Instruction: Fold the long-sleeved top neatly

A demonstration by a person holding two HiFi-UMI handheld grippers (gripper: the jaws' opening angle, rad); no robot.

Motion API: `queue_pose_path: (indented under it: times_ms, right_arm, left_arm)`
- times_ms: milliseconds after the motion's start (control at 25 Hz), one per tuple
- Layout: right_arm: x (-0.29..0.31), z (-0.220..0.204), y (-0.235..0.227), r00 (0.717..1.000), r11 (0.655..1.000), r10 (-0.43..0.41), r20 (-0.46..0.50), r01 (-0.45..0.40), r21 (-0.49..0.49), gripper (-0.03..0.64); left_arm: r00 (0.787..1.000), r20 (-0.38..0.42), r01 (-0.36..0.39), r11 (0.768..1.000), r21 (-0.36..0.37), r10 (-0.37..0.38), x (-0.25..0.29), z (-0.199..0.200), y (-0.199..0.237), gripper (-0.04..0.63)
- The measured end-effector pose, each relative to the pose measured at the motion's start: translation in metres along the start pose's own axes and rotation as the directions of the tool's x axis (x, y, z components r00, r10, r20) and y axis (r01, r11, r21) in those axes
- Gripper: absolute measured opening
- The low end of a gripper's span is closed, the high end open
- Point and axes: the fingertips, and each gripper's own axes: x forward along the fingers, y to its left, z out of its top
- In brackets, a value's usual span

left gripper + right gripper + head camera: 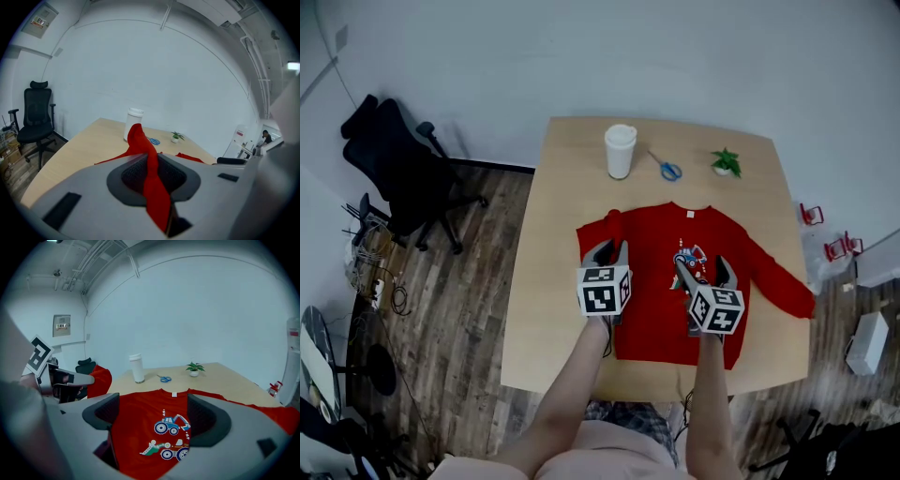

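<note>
A red long-sleeved top (656,323) lies face up on the wooden table (548,281), its vehicle print (171,425) showing. The sleeve on the right (783,286) stretches out flat toward the table's right edge. My left gripper (607,249) is shut on the other sleeve (138,139), lifted at the top's left side; red cloth runs pinched between its pads (150,165). Over the print hangs my right gripper (701,268), open, with only the top far below showing between its fingers (159,416).
At the table's far side stand a white cup (620,150), blue-handled scissors (667,169) and a small potted plant (726,162). A black office chair (398,169) is on the wood floor to the left. A white box (867,342) lies on the floor at right.
</note>
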Motion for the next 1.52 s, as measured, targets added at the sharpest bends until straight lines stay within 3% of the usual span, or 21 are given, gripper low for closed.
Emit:
queue_pose_path:
  times_ms: [320,720,960,1160,1520]
  right_arm:
    - [-0.026,-0.007,-0.055,1.000,1.000,-0.004,-0.002,0.004,0.015,0.437]
    - [-0.048,-0.015,-0.153,0.999,0.997,-0.043,-0.015,0.043,0.056,0.437]
    - [-0.057,-0.027,-0.208,0.997,0.994,-0.072,-0.036,0.075,0.075,0.436]
    - [-0.068,-0.043,-0.245,0.992,0.988,-0.108,-0.062,0.114,0.102,0.436]
    - [-0.087,-0.062,-0.291,0.983,0.973,-0.167,-0.077,0.177,0.151,0.436]
  left_arm:
    - [0.999,-0.002,0.041,0.999,0.018,-0.041,0.027,-0.005,-0.076,0.061]
    - [0.989,-0.084,0.128,0.984,0.122,-0.118,0.092,-0.038,-0.188,0.061]
    - [0.972,-0.177,0.196,0.951,0.241,-0.155,0.139,-0.078,-0.247,0.063]
    - [0.940,-0.295,0.269,0.907,0.323,-0.174,0.167,-0.120,-0.285,0.063]
    - [0.915,-0.341,0.328,0.887,0.324,-0.214,0.184,-0.143,-0.304,0.071]
